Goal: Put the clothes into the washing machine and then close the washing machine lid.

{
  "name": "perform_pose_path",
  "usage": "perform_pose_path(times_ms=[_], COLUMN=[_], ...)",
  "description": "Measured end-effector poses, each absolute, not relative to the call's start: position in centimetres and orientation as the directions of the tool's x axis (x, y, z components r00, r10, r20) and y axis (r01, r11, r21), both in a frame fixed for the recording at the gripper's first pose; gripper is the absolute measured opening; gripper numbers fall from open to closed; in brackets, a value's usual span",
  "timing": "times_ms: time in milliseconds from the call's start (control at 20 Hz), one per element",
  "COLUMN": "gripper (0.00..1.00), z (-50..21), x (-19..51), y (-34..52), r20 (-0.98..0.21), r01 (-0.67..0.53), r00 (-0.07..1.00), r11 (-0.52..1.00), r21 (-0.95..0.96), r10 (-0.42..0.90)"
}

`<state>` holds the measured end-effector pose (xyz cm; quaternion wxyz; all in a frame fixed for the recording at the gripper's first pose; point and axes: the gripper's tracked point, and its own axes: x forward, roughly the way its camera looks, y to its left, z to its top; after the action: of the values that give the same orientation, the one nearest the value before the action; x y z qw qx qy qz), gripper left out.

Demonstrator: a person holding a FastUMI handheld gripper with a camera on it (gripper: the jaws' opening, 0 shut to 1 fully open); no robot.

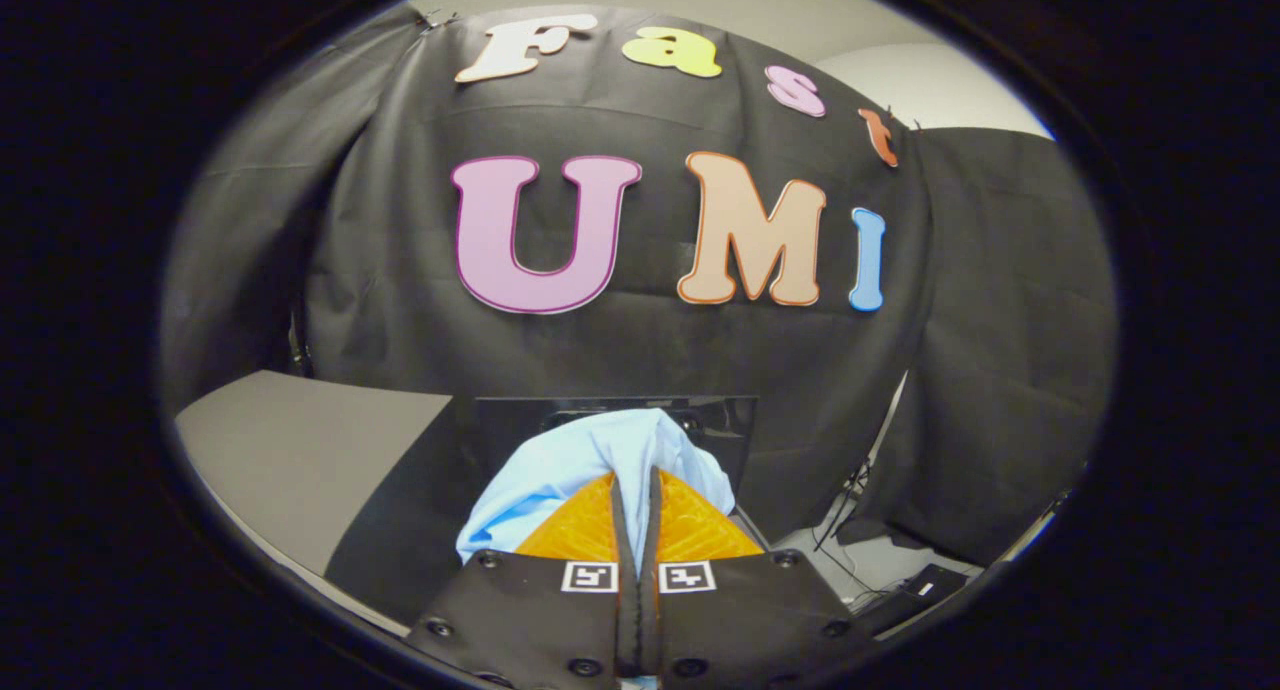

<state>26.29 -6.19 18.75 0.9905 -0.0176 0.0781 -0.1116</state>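
Note:
A light blue piece of clothing [590,460] is bunched up around my gripper [634,480], whose two fingers stand pressed together with the cloth pinched between them. The cloth drapes over the fingertips and hangs down on the left side of the fingers. Just beyond the cloth stands a dark upright panel [720,420], possibly the washing machine's raised lid; the machine's opening is hidden behind the cloth and the fingers.
A grey table top [300,450] lies to the left of the fingers. Black cloth walls close the booth behind and to the right. Cables and a dark box [915,590] lie on the floor at the right.

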Motion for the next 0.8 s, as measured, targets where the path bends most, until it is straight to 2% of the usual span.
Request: perform_pose_path(times_ms=[800], gripper=[0.01], z=[-2.5], x=[33.2], y=[-6.3], r20=[-0.403], r01=[0.136], r00=[0.903], r11=[0.989], r21=[-0.053], r10=[-0.146])
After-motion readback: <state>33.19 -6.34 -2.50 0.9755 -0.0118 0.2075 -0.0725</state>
